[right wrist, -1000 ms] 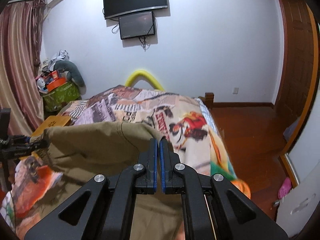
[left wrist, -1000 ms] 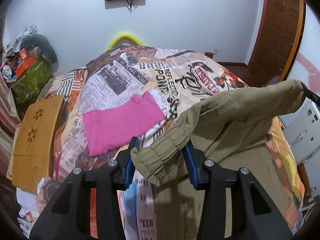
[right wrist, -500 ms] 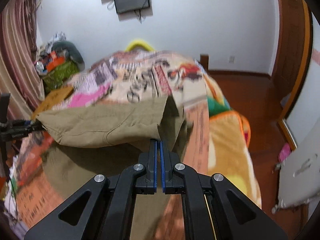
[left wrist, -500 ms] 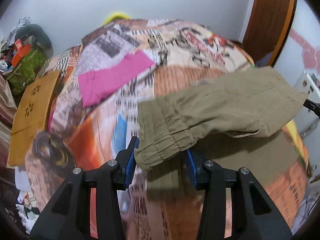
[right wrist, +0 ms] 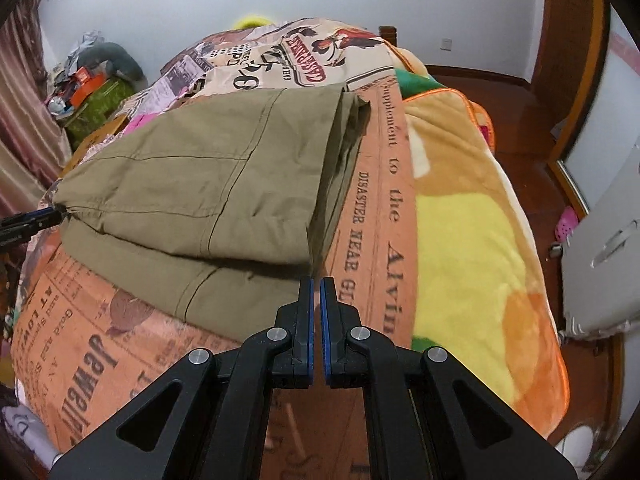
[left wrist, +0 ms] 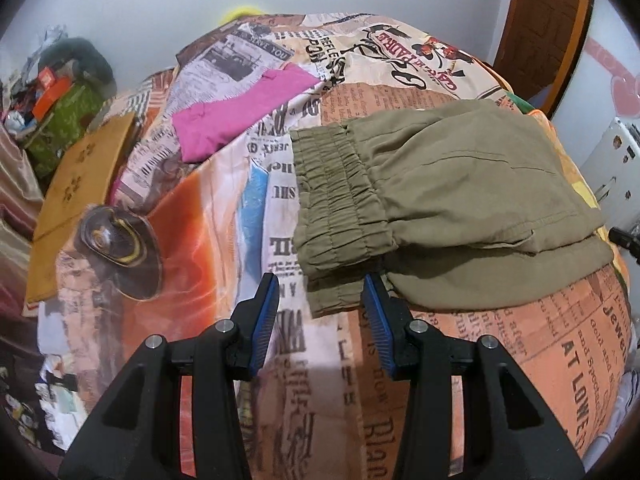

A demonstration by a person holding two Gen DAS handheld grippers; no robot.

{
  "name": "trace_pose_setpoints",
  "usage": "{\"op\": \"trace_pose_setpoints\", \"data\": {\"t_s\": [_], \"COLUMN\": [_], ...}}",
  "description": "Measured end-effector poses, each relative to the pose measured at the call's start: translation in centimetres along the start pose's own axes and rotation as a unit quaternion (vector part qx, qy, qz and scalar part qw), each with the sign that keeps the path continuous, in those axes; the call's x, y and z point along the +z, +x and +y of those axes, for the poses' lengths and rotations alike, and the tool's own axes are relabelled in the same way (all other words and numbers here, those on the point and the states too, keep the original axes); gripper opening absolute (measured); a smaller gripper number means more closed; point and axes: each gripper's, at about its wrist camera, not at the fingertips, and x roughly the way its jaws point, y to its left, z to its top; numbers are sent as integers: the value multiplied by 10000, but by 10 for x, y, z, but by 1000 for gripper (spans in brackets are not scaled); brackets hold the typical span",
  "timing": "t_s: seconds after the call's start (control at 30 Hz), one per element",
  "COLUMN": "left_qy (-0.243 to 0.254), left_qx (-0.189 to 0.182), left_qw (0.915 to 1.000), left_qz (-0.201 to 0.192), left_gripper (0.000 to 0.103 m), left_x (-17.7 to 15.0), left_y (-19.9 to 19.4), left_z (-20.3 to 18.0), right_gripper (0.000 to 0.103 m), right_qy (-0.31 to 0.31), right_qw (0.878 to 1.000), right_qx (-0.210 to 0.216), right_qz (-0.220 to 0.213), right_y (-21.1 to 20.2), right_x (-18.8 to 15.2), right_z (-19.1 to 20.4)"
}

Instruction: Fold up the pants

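the left gripper [left wrist: 318,292] clamps the elastic waistband of the olive pants [left wrist: 460,184] on the bedspread [left wrist: 540,340], the right gripper [right wrist: 317,292] pinches their folded edge

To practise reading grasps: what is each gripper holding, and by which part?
Right gripper: shut on the pants, at their folded edge. Left gripper: the elastic band lies between its fingers; a firm hold cannot be told.
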Motion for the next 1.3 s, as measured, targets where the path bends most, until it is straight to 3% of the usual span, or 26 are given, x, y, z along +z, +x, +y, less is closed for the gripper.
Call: {"op": "trace_pose_setpoints", "data": {"t_s": [0.23,0.4,0.53,0.73,0.9,1.13,1.3], "left_qy": [617,1316,1824,2649,2691,2099,1807], "left_qx": [-61,5,47,295,156,-366,-593], "left_qw": [9973,9904,9828,9637,9628,9767,9813], "left_qz": [-389,-420,-275,-173,-202,-263,-307], "left_gripper": [46,60,61,61,60,59,59], "left_x": [16,23,22,17,26,55,65], "left_y": [-31,-27,-11,14,17,5,0], "left_z": [-26,-60,-82,-111,-116,-98,-92], "right_gripper": [9,35,39,39,39,39,39], "right_qy": [-456,-768,-1001,-1268,-1560,-1886,-1739], "right_qw": [9987,9961,9934,9894,9836,9768,9793], "right_qx": [-82,198,424,701,891,993,1028], "right_qz": [-225,-396,-361,-58,147,221,112], "right_y": [-16,-21,-14,8,23,40,47], "right_x": [11,21,25,23,24,30,35], "right_z": [23,51,72,97,117,141,143]}}
